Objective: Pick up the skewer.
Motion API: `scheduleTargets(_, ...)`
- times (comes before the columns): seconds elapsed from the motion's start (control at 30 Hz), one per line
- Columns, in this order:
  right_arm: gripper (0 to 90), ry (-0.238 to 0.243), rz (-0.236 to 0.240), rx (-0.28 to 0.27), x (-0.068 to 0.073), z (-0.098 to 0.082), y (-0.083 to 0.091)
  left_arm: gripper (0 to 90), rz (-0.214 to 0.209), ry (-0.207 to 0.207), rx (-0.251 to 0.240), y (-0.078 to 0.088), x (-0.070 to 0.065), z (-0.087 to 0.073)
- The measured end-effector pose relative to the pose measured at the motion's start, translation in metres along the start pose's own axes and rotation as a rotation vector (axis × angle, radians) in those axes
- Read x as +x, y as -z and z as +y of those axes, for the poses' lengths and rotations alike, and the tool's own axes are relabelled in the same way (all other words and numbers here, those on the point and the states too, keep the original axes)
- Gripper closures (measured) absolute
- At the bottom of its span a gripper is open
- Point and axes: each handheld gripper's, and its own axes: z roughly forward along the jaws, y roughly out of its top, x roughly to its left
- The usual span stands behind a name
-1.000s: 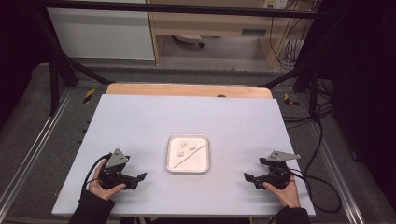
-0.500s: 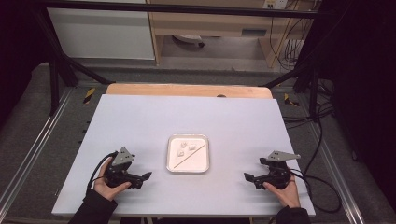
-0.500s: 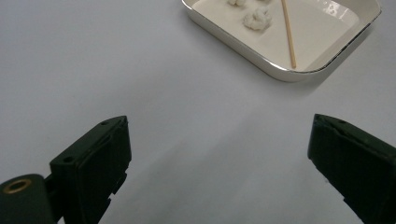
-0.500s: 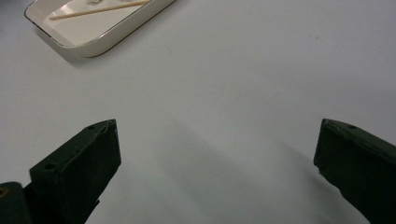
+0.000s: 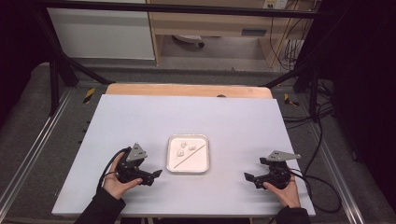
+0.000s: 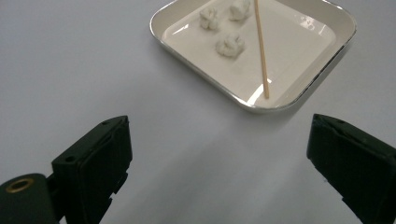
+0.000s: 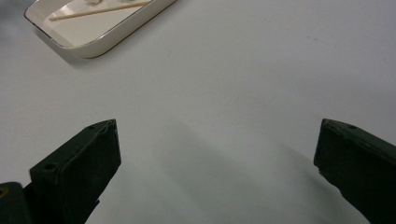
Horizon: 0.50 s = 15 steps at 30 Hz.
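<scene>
Flanking tray (image 5: 188,168), grippers apparently spread

Bright white table (image 5: 140,116) amid dim surroundings, soft shadows, glare on tray rim (image 6: 254,105), blurred near jaws

Tray (image 7: 100,35) cut by top and left edges in right gripper view; far side out of frame. Skewer (image 7: 100,9) there partly shown, far end cut. Lumps (image 5: 186,146) in high view too small to identify. Top of skewer (image 6: 260,46) cut in left gripper view. Forearms clipped at bottom edge, high view. Far room dark, contents unclear.
</scene>
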Motion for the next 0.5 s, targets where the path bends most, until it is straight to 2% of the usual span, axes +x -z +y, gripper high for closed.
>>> scheduleTargets(0.27, 1.2, 0.001, -0.001, 0.0, 0.0, 0.0, 0.0, 7.2, -0.006, -0.019, 0.016, -0.013, -0.013, 0.023)
scheduleTargets(0.5, 1.2, 0.003, -0.004, 0.002, 0.0, 0.0, 0.0, 12.6, -0.015, -0.025, 0.043, -0.031, -0.021, 0.04)
